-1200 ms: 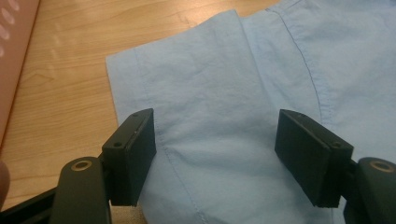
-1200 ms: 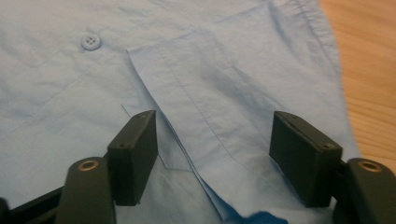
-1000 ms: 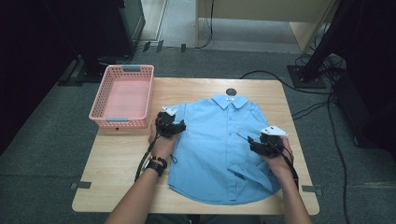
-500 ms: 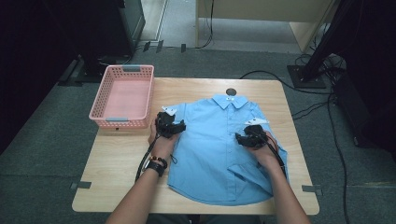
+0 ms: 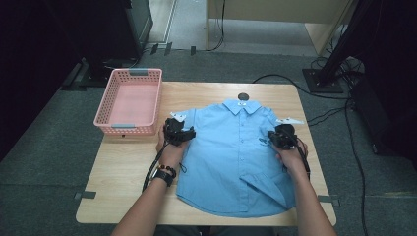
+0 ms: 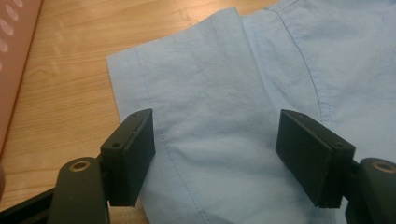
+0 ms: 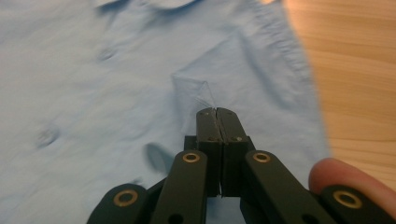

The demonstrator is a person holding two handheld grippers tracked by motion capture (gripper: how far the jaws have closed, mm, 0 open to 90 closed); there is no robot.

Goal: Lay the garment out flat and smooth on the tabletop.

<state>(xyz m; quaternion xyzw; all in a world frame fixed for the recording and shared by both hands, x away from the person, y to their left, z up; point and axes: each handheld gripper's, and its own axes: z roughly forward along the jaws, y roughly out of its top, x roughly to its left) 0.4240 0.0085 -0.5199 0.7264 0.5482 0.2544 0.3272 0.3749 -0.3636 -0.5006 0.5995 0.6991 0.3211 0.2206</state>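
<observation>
A light blue short-sleeved shirt (image 5: 236, 157) is being laid flat, front up and buttoned, on the wooden desk (image 5: 123, 172), its collar (image 5: 242, 105) pointing away from the person and its hem lying near the desk's near edge. In the high view the left gripper (image 5: 178, 133) is being held over the shirt's left sleeve, at the cloth's edge. In the left gripper view its jaws are being kept wide apart, one on each side of the folded sleeve (image 6: 205, 107), with nothing pressed between the pads; bare desk wood is being shown beyond the sleeve's hem, and the pink basket's wall (image 6: 11, 51) is being glimpsed at the far left.

The right gripper (image 5: 281, 138) is being held at the shirt's right side, below the right shoulder. In the right gripper view its jaws have just been closing and are being pressed fully together; a small peak of blue cloth (image 7: 198, 93) is being drawn up at their tips, so a pinch of the shirt's fabric appears to be clamped there. A fingertip (image 7: 348, 179) of the person's hand is being seen at the lower right of that view.

The pink plastic basket (image 5: 129, 101) is being left on the desk's far left corner, just beside the left sleeve but apart from it. A small dark round disc (image 5: 243, 97) is being seen on the desk just beyond the collar.
</observation>
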